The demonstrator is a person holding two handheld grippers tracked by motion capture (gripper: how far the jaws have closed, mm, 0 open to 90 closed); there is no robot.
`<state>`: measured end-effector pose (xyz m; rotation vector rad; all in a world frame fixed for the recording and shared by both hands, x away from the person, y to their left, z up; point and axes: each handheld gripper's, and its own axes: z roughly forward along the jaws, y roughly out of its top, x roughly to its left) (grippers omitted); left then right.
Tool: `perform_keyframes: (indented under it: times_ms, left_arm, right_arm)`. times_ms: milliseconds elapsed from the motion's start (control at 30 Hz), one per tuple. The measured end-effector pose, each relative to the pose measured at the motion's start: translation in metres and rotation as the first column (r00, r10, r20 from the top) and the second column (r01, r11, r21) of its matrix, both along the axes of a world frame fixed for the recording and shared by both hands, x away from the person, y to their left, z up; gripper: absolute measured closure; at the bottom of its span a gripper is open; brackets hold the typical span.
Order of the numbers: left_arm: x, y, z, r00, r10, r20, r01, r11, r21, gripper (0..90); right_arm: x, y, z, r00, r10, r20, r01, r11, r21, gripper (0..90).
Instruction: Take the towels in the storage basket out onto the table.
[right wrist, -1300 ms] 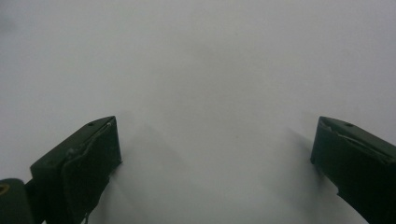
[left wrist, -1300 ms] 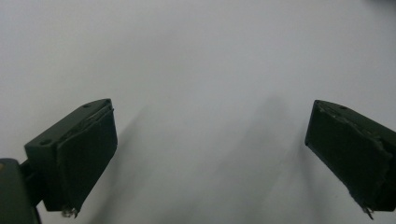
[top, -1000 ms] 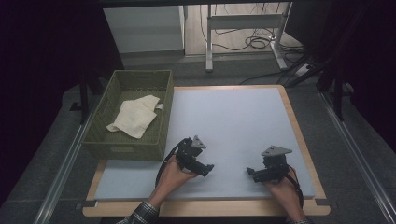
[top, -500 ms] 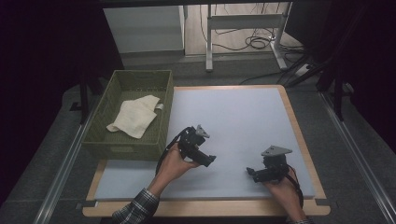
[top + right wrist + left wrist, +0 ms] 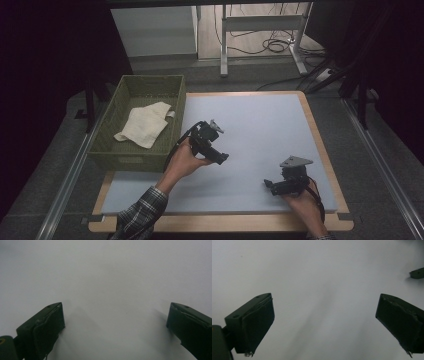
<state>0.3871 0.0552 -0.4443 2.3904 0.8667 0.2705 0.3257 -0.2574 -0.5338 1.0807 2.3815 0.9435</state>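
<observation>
My left gripper (image 5: 222, 158) is held in a hand above the pale blue mat (image 5: 260, 120), just right of the green basket (image 5: 131, 159). In the left gripper view its jaws stand wide apart over bare mat, so the left gripper (image 5: 324, 307) is open and empty. My right gripper (image 5: 269, 185) rests low near the mat's front right, pointing left. The right gripper (image 5: 115, 315) is also open with nothing between its jaws. A white cloth (image 5: 145, 124) lies crumpled inside the basket.
The mat sits on a wooden-edged table (image 5: 322, 155). A dark tip of the other gripper (image 5: 417, 273) shows at the far right of the left gripper view. Beyond the table stand a metal desk frame (image 5: 260, 22) and floor cables (image 5: 272, 46).
My left gripper has risen and moved away from the table's front edge, staying beside the basket. The right gripper has stayed where it was.
</observation>
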Motion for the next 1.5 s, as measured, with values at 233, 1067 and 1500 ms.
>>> perform_keyframes:
  times_ms: [233, 1067, 1500]
  left_arm:
    - [0.014, 0.008, 0.013, 0.9997, 0.019, -0.016, -0.019, 0.9996, 0.019, 2.4]
    - [0.060, 0.097, 0.066, 0.9720, 0.235, -0.005, -0.235, 0.9713, 0.040, 3.2]
    - [0.087, 0.171, 0.042, 0.9158, 0.399, -0.042, -0.397, 0.9163, 0.049, 2.4]
  right_arm:
    - [0.000, 0.000, 0.000, 1.0000, -0.001, 0.000, 0.001, 1.000, 0.001, 1.4]
    - [0.000, 0.000, 0.000, 1.0000, 0.001, 0.001, -0.001, 1.000, 0.001, 1.4]
    - [0.000, 0.000, 0.000, 1.0000, 0.001, 0.000, -0.001, 1.000, 0.000, 1.4]
